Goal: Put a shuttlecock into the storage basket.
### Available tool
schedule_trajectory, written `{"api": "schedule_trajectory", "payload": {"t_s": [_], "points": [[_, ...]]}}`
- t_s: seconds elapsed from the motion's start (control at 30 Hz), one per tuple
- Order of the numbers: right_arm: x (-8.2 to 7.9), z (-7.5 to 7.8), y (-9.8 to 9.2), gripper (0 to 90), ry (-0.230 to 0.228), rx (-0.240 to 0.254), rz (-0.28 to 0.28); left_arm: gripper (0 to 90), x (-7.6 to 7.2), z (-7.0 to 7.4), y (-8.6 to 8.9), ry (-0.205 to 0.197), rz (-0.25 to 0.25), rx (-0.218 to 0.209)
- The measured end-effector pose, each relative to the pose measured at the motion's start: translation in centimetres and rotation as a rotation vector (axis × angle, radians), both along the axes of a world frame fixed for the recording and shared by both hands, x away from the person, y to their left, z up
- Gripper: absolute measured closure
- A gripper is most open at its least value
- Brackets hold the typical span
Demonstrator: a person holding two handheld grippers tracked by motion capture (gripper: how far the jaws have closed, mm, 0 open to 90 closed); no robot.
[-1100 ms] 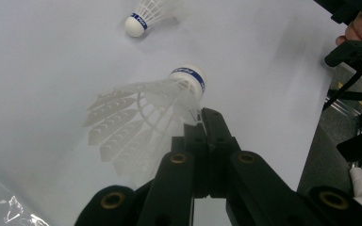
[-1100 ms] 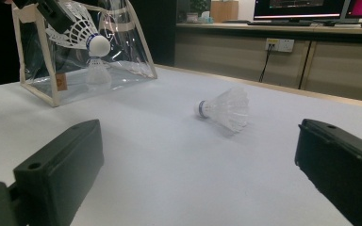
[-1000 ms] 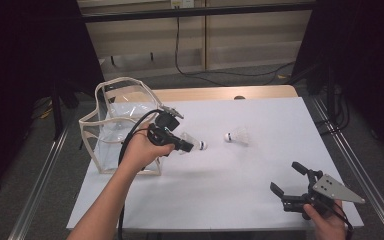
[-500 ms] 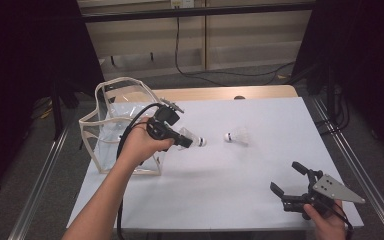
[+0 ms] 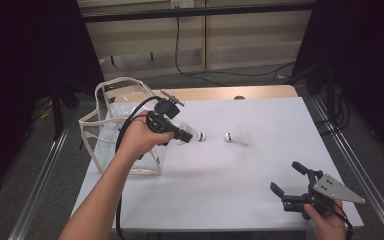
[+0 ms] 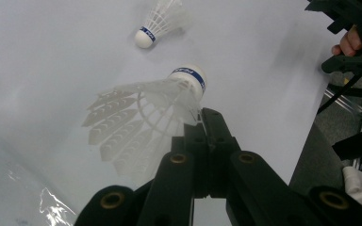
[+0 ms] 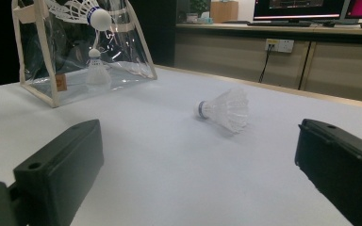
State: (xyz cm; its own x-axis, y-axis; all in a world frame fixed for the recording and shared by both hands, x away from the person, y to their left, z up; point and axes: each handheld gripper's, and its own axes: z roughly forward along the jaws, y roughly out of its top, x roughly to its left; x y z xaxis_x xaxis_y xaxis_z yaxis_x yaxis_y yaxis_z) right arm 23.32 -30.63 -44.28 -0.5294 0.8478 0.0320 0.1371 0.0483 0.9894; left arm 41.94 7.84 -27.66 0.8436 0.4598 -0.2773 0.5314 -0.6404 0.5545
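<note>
left gripper (image 5: 182,134): i have its jaws pressed together on the feather skirt of a white feathered shuttlecock with a blue-banded cork tip (image 6: 169,101); pinching the skirt leaves the cork end free and pointing away from my hand.
held shuttlecock, place: it hangs in the air above the white table (image 5: 260,165), just beside the bag's open side, cork toward the table's middle.
clear plastic bag with cream trim (image 5: 111,131): it stands upright at the table's left edge, mouth up, so i judge it is the drop-off; in the right gripper view another shuttlecock (image 7: 97,70) shows inside it, cork up.
loose white shuttlecock (image 5: 236,136): lies on its side mid-table, apart from the held one, likely next to collect.
right gripper (image 5: 294,186): jaws spread with nothing between them, parked low at the near right corner, well clear of the left arm's path and facing the loose shuttlecock.
</note>
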Motion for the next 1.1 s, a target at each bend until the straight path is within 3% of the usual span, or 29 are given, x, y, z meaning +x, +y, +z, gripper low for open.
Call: {"api": "schedule_trajectory", "payload": {"t_s": [1.1], "points": [[0.1,0.0,0.0,1.4,0.000,-0.001,0.002,90.0,1.1,3.0,0.8,-0.009,0.031,0.016]]}}
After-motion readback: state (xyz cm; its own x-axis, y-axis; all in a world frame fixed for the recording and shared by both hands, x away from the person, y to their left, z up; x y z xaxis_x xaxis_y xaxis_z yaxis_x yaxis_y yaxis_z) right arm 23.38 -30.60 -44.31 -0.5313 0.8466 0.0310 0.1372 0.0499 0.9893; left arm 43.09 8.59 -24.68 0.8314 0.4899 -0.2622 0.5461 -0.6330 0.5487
